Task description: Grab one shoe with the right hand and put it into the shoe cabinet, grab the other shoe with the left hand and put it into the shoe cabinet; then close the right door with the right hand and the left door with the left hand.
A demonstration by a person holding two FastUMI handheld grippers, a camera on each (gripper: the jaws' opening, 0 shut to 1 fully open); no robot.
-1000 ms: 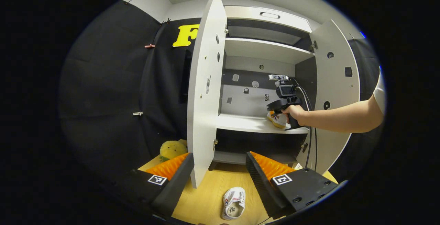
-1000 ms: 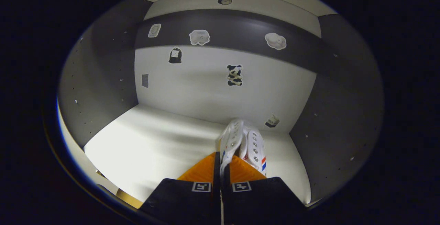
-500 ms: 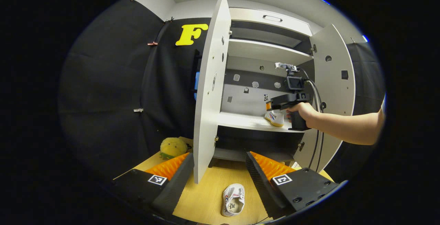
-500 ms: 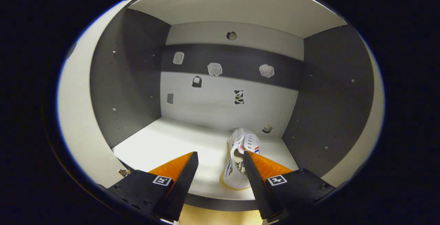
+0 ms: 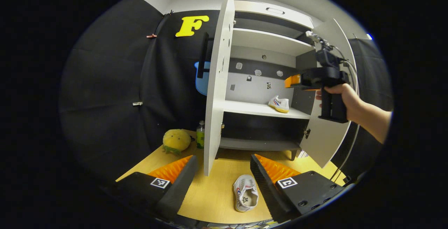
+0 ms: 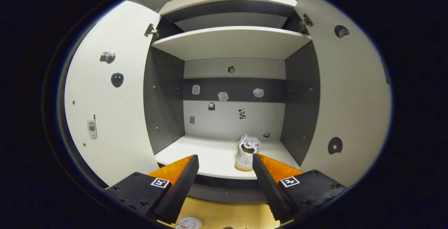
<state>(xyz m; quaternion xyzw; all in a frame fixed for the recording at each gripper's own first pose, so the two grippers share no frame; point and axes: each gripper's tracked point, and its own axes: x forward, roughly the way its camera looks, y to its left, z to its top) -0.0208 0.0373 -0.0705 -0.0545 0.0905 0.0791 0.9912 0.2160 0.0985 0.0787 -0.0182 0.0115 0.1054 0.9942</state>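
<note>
One white shoe with red and blue stripes lies on the right side of the middle shelf of the shoe cabinet; it appears as the shoe in the left gripper view too. My right gripper is open in front of the cabinet, clear of that shoe, and a hand holds this gripper by the right door. The other white shoe lies on the wooden floor just beyond my open left gripper, near its right finger. Both doors stand open.
The left door swings out toward me, its edge just past my left finger. A yellow plush toy and a small bottle sit on the floor left of the cabinet. An upper shelf spans the cabinet.
My right gripper opened, let go of the shoe on the middle shelf and drew back out of the cabinet, rising a little. The left gripper backed away slightly from the cabinet.
</note>
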